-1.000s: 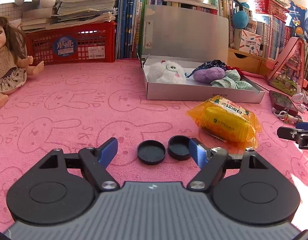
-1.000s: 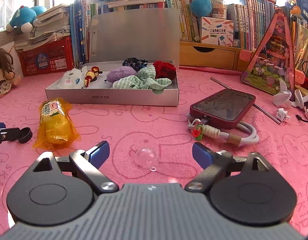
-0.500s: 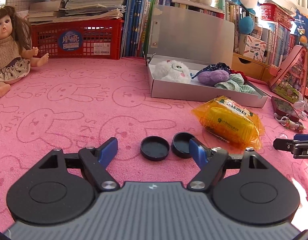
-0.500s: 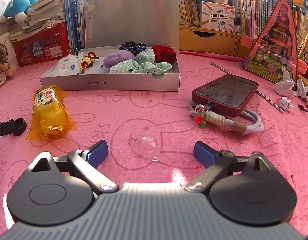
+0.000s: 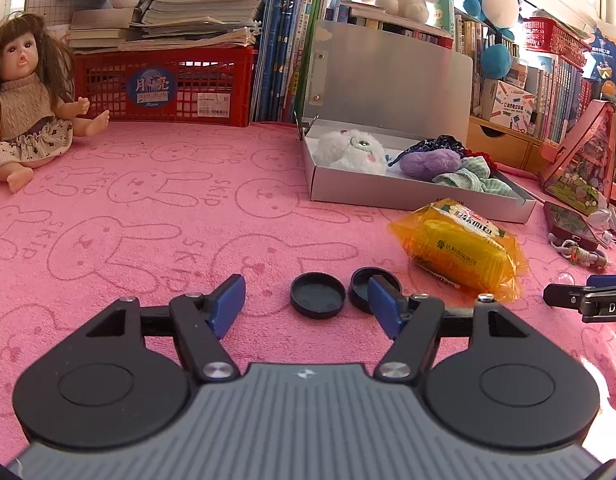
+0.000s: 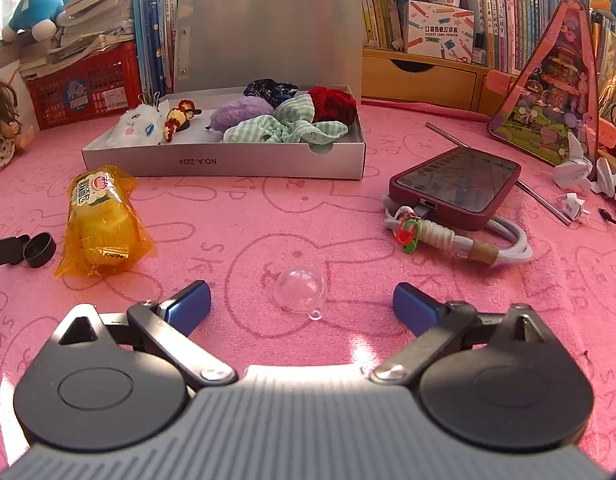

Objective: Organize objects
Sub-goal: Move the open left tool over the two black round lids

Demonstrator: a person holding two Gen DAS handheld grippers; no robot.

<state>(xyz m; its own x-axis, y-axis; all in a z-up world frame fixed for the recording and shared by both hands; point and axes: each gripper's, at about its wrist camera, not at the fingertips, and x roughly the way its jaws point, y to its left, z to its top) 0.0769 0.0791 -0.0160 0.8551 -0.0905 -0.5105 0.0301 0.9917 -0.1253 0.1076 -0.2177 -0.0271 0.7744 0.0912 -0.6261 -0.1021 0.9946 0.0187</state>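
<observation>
Two black round caps lie on the pink cloth in the left wrist view. One cap sits between the fingers of my left gripper, whose jaws are closing without touching it. The other cap is partly hidden behind the right finger. In the right wrist view a clear plastic dome lies just ahead of my right gripper, whose jaws are opening wide around it and stand apart from it. An open silver box holds plush toys and fabric scrunchies.
A yellow snack packet lies between the grippers. A phone and a coiled cable lie to the right. A doll sits far left, with a red basket and books along the back.
The left gripper's fingers have drawn closer together around the near cap. The right gripper's fingers have spread a little wider, and the clear dome now sits nearer to them.
</observation>
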